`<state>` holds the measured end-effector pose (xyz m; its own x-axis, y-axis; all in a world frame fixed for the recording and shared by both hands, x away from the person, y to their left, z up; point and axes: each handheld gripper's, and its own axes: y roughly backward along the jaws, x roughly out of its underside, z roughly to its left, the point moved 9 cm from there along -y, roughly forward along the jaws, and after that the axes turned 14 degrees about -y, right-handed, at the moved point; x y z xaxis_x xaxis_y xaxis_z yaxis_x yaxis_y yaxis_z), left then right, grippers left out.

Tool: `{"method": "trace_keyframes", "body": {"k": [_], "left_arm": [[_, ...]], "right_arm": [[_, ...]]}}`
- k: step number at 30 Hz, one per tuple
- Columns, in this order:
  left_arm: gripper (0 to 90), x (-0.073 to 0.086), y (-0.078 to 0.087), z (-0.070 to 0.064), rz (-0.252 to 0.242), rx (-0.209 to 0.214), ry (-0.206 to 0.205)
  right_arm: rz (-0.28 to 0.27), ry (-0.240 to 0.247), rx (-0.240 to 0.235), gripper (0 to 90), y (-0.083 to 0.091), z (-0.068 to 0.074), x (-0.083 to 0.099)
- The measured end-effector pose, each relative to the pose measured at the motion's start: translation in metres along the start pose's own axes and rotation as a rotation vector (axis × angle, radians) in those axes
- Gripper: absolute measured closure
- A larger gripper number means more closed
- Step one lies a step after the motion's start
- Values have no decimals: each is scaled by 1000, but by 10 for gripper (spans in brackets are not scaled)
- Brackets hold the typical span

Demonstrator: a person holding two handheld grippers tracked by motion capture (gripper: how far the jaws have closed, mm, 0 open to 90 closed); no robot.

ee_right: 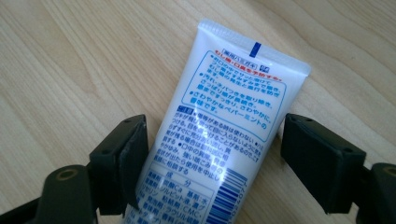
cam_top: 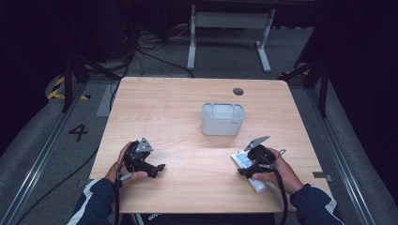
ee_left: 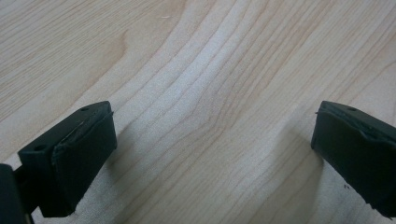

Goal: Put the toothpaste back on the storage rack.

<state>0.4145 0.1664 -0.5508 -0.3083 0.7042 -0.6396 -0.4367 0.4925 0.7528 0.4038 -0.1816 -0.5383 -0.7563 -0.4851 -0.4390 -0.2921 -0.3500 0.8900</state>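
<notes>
A white tube (ee_right: 224, 121) with blue and red print lies flat on the wooden table (cam_top: 187, 122), near its front right. My right gripper (ee_right: 212, 154) is open, one jaw on each side of the tube's body, and neither jaw presses on it. In the high view the same tube (cam_top: 243, 160) sticks out from under the right gripper (cam_top: 248, 168) and the hand. My left gripper (ee_left: 212, 140) is open over bare wood, nothing between its jaws. From above, the left gripper (cam_top: 155, 168) sits low at the front left, pointing right.
A grey open-top bin (cam_top: 223, 118) stands at the table's middle, beyond both grippers. A small dark round hole (cam_top: 238, 91) marks the far right of the tabletop. Cables and a white frame (cam_top: 230, 33) lie on the floor behind the table.
</notes>
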Motion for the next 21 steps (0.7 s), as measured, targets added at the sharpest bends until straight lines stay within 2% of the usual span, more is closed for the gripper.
{"method": "trace_keyframes", "body": {"k": [7, 11, 21], "left_arm": [[5, 0, 0, 0, 0, 0, 0], [5, 0, 0, 0, -1, 1, -1], [4, 0, 0, 0, -1, 7, -6]], "right_arm": [[14, 16, 9, 249, -3, 0, -6], [23, 23, 11, 284, -4, 3, -9], [70, 118, -25, 397, -3, 17, -10]]}}
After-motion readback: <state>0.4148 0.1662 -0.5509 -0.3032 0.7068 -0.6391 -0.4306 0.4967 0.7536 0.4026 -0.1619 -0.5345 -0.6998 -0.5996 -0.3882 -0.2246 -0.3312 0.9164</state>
